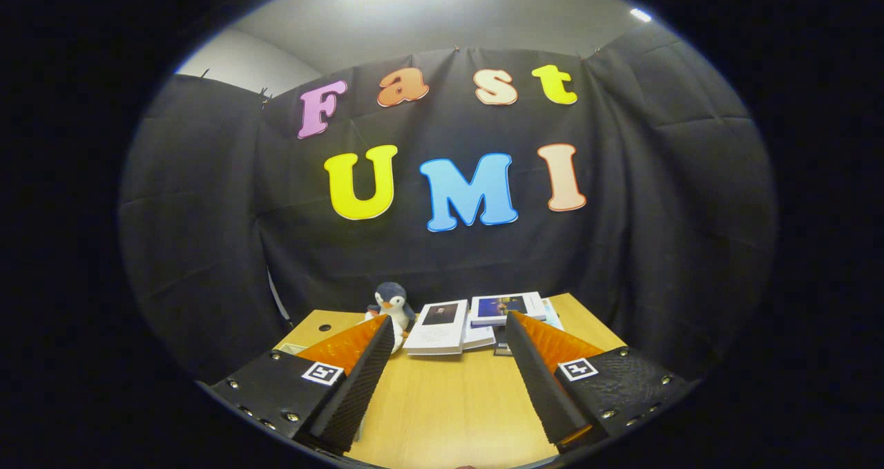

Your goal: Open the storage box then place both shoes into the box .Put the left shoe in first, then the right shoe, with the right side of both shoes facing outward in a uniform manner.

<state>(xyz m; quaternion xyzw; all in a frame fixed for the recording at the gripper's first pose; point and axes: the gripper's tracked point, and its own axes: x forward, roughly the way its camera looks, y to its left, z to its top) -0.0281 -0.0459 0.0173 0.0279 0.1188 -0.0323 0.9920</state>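
Hovering above the table (449, 400), the gripper (449, 334) has its fingers spread wide with nothing between them; only bare wood shows in the gap. Beyond the fingertips, at the table's far edge, sit a toy penguin (392, 303) and a few books (476, 320), close together against the cloth wall. From this angle I cannot tell where the storage box or the shoes are, so I cannot say if the box is open or shut, or if either shoe is inside. That leaves progress unsettled: this free, open-fingered pose fits both a stage ahead of any handling and one after both shoes are stowed.
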